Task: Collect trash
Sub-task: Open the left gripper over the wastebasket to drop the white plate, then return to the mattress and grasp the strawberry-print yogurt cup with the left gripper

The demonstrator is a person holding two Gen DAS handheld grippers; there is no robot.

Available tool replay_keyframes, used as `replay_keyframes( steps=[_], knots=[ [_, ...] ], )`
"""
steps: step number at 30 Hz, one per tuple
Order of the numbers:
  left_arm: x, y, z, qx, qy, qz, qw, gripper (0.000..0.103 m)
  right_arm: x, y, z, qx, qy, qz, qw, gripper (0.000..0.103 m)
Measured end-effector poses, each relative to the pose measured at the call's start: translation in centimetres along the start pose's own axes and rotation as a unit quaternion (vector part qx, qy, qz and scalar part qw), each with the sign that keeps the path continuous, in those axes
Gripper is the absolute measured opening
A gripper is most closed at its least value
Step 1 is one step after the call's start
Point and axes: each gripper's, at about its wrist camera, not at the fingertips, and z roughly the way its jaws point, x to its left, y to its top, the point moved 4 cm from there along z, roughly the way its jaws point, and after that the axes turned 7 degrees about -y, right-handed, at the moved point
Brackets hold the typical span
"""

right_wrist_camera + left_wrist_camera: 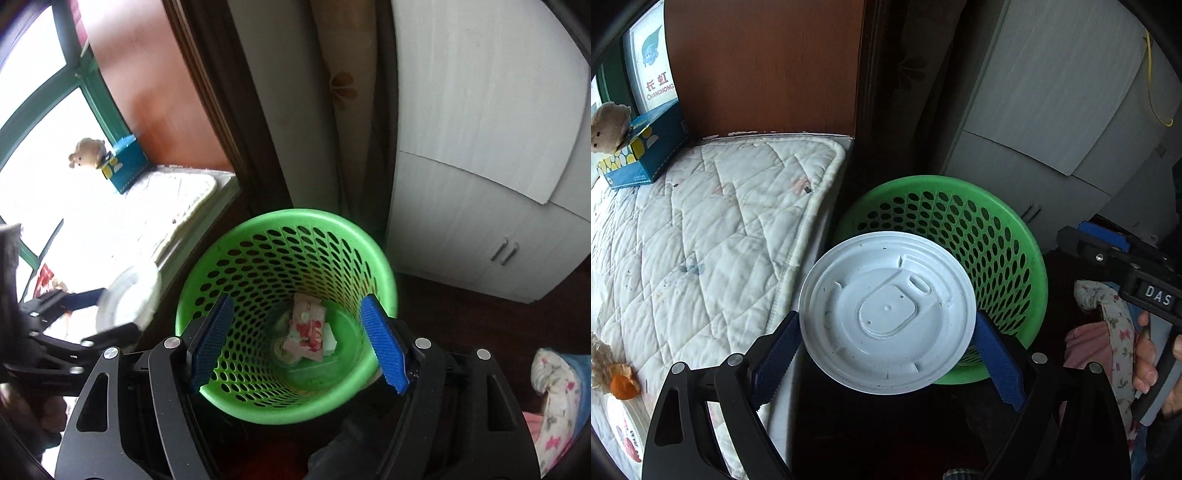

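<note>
My left gripper (pixel 886 350) is shut on a round white plastic lid (pixel 886 314), its blue pads on the lid's two edges. It holds the lid beside the near rim of the green mesh trash basket (pixel 993 240). The right wrist view shows that lid (pixel 129 299) left of the basket (pixel 243 258). My right gripper (pixel 299 343) is open and empty, right above the basket's mouth. Pink and white wrappers (pixel 308 328) lie on the basket's bottom. The right gripper's body (pixel 1126 273) shows at the right of the left wrist view.
A quilted white mattress (pixel 701 240) fills the left, with a blue tissue box (pixel 646 147), a plush toy (pixel 607 125), orange peel (pixel 622 386) and a round container (pixel 628 432) on it. A white cabinet (pixel 480 184) stands behind the basket. Dark floor surrounds it.
</note>
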Motion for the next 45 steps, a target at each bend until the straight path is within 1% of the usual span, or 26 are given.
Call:
replay_keyframes(
  steps=[6, 10, 15, 19, 22, 25, 29, 32, 40, 43, 45],
  knots=[
    [-1.5, -0.1, 2.0, 0.014, -0.009, 0.001, 0.9999, 0.09, -0.8, -0.3, -1.1, -0.006, 0.003, 0.012, 1.0, 0.073],
    [-1.6, -0.2, 2.1, 0.013, -0.016, -0.003, 0.9998, 0.091, -0.5, -0.6, -1.5, -0.006, 0.011, 0.012, 1.0, 0.073],
    [-0.8, -0.8, 0.3, -0.002, -0.014, -0.012, 0.9998, 0.092, 0.6, -0.8, -2.2, -0.01, 0.023, 0.001, 1.0, 0.073],
    [0.9, -1.8, -2.1, -0.02, 0.009, -0.021, 0.9995, 0.092, 2.4, -1.1, -2.5, -0.01, 0.036, -0.011, 0.999, 0.073],
    [2.8, -2.8, -4.1, -0.033, 0.036, -0.032, 0.9983, 0.092, 4.0, -1.2, -2.4, -0.008, 0.045, -0.024, 0.999, 0.073],
    [5.2, -4.1, -6.2, -0.043, 0.057, -0.054, 0.996, 0.092, 5.7, -1.3, -2.3, -0.005, 0.056, -0.036, 0.998, 0.073],
    [8.7, -6.0, -8.7, -0.056, 0.092, -0.081, 0.9909, 0.092, 8.3, -1.5, -2.2, -0.002, 0.068, -0.056, 0.996, 0.073],
    [11.5, -7.6, -10.5, -0.063, 0.12, -0.103, 0.9855, 0.092, 10.3, -1.5, -2.2, -0.001, 0.078, -0.072, 0.994, 0.073],
    [19.0, -12.0, -13.9, -0.062, 0.176, -0.152, 0.9705, 0.095, 16.0, -1.9, -2.3, 0.002, 0.106, -0.116, 0.988, 0.073],
    [21.3, -13.5, -14.2, -0.056, 0.185, -0.171, 0.9661, 0.096, 17.9, -2.1, -2.1, 0.005, 0.114, -0.129, 0.985, 0.073],
    [22.6, -14.3, -14.1, -0.05, 0.184, -0.181, 0.9647, 0.096, 19.0, -2.3, -1.9, 0.008, 0.119, -0.136, 0.984, 0.073]
  ],
)
